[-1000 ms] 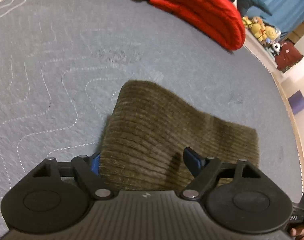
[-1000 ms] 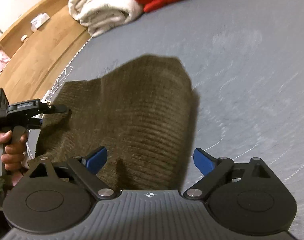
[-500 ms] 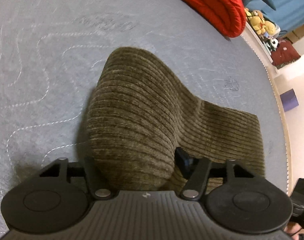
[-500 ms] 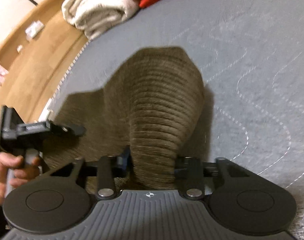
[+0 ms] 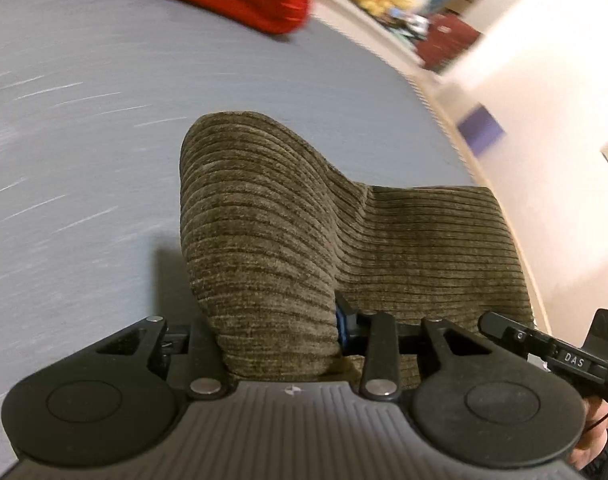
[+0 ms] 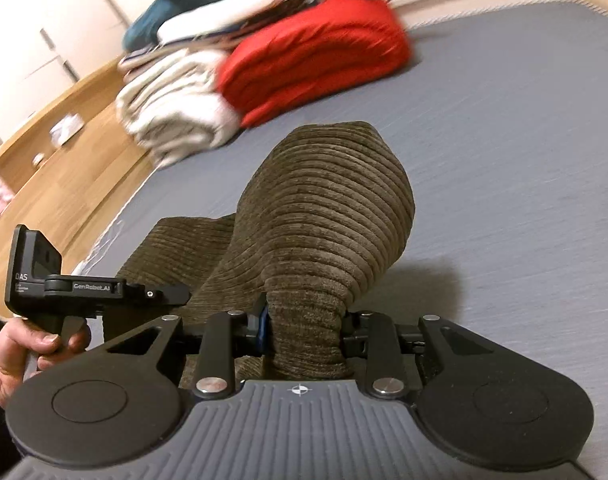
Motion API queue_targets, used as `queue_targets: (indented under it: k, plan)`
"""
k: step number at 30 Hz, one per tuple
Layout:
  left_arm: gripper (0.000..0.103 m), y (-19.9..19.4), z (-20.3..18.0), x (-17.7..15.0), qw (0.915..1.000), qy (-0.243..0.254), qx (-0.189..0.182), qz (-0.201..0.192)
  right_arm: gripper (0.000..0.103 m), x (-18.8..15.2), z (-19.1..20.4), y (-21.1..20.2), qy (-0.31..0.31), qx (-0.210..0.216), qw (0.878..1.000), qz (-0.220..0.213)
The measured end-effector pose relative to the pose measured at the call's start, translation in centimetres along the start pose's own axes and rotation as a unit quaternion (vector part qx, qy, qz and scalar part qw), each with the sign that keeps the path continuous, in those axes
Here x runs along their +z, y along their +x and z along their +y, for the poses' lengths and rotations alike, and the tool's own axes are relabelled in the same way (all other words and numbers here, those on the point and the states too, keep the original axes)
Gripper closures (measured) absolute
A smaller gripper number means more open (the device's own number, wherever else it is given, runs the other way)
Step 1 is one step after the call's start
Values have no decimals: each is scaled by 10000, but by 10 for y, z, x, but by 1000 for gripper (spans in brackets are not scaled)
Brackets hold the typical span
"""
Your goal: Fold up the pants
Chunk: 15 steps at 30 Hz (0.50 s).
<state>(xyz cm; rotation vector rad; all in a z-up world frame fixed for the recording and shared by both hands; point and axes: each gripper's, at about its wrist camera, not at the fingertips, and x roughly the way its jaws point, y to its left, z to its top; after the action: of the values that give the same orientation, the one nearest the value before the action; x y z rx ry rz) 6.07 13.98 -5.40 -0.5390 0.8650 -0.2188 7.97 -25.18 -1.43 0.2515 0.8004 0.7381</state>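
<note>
Both grippers, left (image 5: 277, 334) and right (image 6: 306, 330), pinch the soft, floppy pants (image 5: 287, 216) at near-edge bunches, fingers having just closed.

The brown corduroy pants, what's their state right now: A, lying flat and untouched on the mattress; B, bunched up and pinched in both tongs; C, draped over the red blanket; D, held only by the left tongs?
B: the pants rise in a bunched hump, pinched by the right tongs and by the left tongs.
</note>
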Motion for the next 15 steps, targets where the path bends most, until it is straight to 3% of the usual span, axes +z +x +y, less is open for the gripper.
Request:
queue_targets:
  k: [5, 7, 8, 10, 11, 12, 13, 15]
  plan:
    - [62, 41, -58, 5, 9976, 291, -569, -262, 73, 16, -52, -50, -48, -423, 9975, -567]
    - [53, 56, -66, 6, 9970, 332, -597, -354, 72, 23, -71, -63, -119, -510, 9957, -763]
    - [46, 64, -71, 5, 9980, 390, -330, -368, 70, 27, -83, -66, -153, -532, 9953, -790]
    - [46, 73, -78, 5, 9973, 515, 308, -412, 56, 32, -111, -67, -118, -945, 9925, -764]
    - [46, 75, -82, 6, 9949, 545, 632, -566, 46, 31, -125, -67, -84, -1515, 9852, -802]
    - [46, 70, -84, 4, 9927, 556, 812, -704, 44, 31, -136, -67, -38, -2169, 9723, -869]
    - [46, 65, -87, 4, 9904, 586, 926, -842, 44, 29, -148, -69, 58, -2750, 9569, -926]
    - [46, 48, -96, -2, 9865, 866, 838, -1108, 45, 28, -163, -74, 400, -2744, 9564, -919]
